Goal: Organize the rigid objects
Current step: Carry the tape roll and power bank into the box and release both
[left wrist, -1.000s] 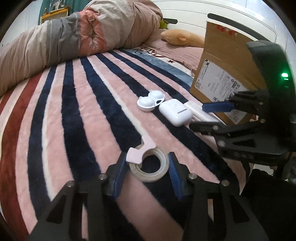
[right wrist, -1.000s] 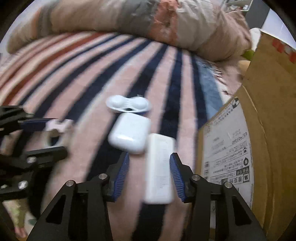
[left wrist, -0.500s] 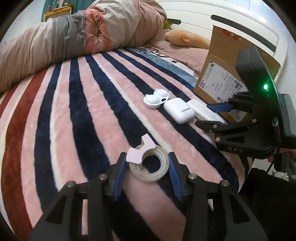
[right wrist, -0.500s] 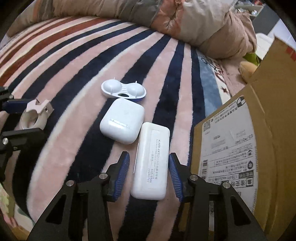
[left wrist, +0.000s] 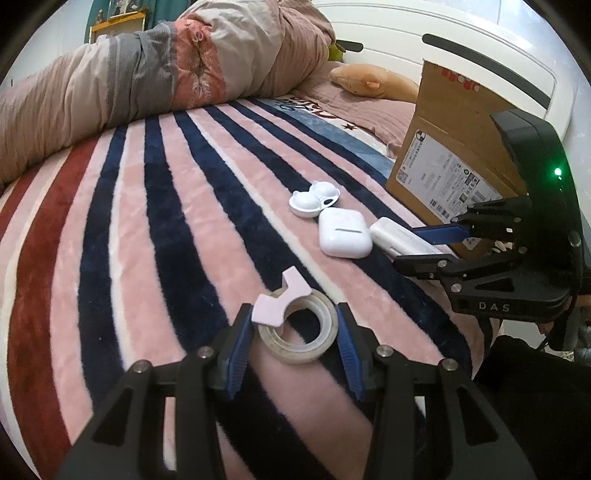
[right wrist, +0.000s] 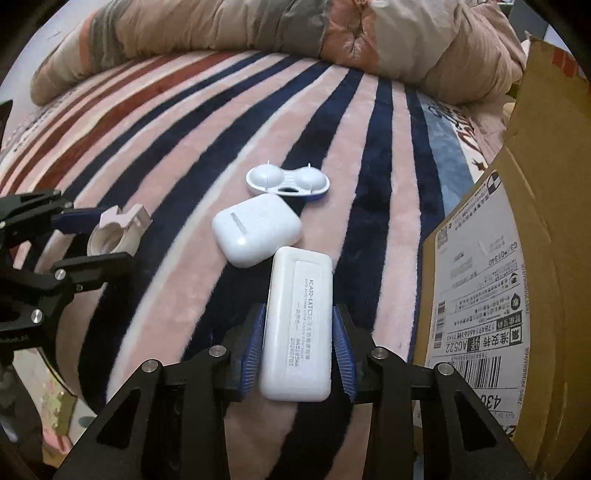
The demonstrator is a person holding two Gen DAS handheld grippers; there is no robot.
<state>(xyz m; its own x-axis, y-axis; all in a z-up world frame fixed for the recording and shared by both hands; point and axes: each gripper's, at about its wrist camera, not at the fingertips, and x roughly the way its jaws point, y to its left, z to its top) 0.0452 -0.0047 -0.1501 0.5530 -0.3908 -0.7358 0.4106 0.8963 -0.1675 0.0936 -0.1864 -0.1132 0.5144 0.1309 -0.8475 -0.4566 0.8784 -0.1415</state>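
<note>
Two tools, each straddling its own item on the bed (left wrist: 122,229). Right tool (right wrist: 299,350) nearest: white rectangular case (right wrist: 297,325) sits between its blue pads, long axis running straight away from the tool, in line with the fingers, so the pads meet the two long sides. Both pads look to be touching or just about touching the case sides; jaws have narrowed onto it and read as gripping, though the case seems to lie on the blanket, not lifted. Printed text faces up.

Left tool (left wrist: 293,350): tape roll (left wrist: 299,334) lies flat between its pads, pink dispenser tab (left wrist: 280,299) on the far-left side of the ring, pointing away. The left pad is at the tab; the right pad sits at the roll's rim, contact hard to confirm. Cannot tell if it is truly gripped; jaws partly closed around it.

Next out from the right tool: white earbud case (right wrist: 256,230), just beyond the rectangular case's far end, touching or nearly so, off to the left. Beyond that, double-dome lens case (right wrist: 288,181), close behind.

Cardboard box (right wrist: 517,258) stands immediately right of the right tool, shipping label facing it, open top above. Judgement: likely drop target, so the rectangular case goes up and rightward; right hand is clearly the nearer one to the box.

Rumpled duvet (right wrist: 258,26) far back.
</note>
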